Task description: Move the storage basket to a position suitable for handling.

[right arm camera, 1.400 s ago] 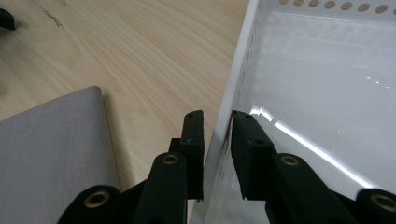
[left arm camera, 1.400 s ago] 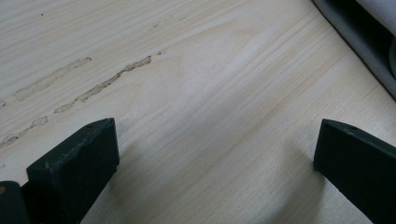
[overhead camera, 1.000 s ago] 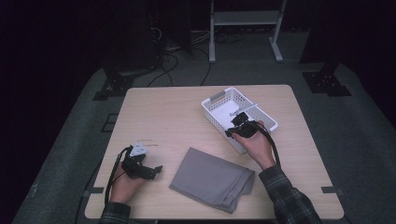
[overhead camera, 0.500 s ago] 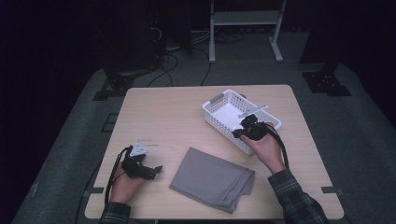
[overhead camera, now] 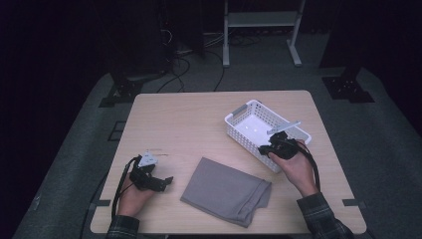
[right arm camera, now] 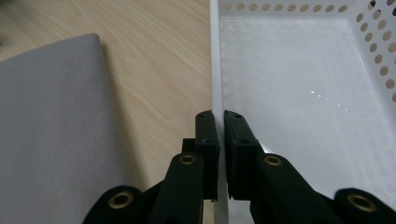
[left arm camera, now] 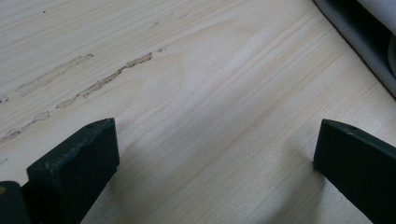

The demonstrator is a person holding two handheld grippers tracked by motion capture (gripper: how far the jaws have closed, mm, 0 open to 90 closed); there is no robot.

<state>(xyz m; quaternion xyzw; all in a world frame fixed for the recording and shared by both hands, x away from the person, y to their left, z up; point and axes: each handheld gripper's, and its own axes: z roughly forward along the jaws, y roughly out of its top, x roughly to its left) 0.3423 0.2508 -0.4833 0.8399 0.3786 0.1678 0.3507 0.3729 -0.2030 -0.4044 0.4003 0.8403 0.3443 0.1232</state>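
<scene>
My right gripper (right arm camera: 218,140) pinches the near wall of the white basket (overhead camera: 239,119) at the table's (overhead camera: 189,119) far right. My left gripper (overhead camera: 160,182) rests open, near left, beside the grey cloth (overhead camera: 226,189).

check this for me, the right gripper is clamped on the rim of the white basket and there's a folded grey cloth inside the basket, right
Not quite. The grey cloth lies on the table, beside the white basket, as the high view shows. The right gripper is indeed clamped on the basket's rim.
</scene>
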